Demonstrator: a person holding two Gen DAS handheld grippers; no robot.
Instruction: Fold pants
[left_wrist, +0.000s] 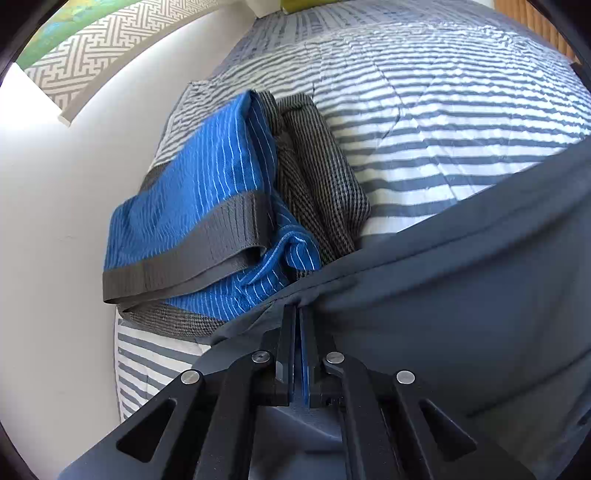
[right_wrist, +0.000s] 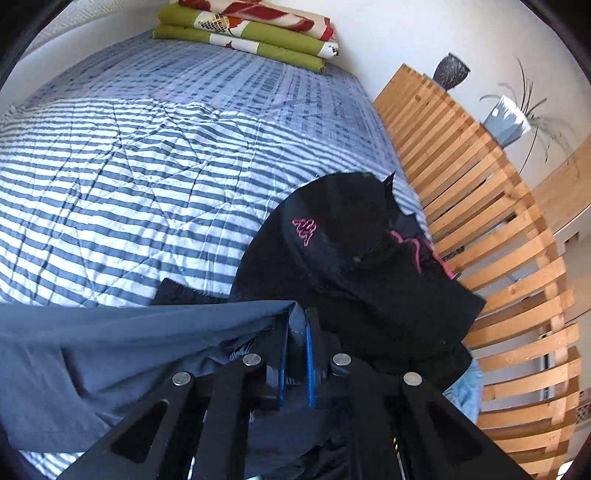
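Dark grey pants (left_wrist: 461, 295) stretch between both grippers above a striped bed. In the left wrist view my left gripper (left_wrist: 297, 314) is shut on the cloth's edge, and the fabric runs off to the right and lower right. In the right wrist view my right gripper (right_wrist: 297, 317) is shut on a corner of the same grey pants (right_wrist: 110, 343), which spread away to the left. The fabric is pulled fairly taut between the two grips and hides the near part of the bed.
A blue striped garment with a grey waistband (left_wrist: 192, 221) and a checked grey one (left_wrist: 317, 177) lie folded at the bed's left edge. A black garment with a pink logo (right_wrist: 351, 258) lies by the wooden slatted frame (right_wrist: 480, 221). Folded green bedding (right_wrist: 251, 33) sits at the far end.
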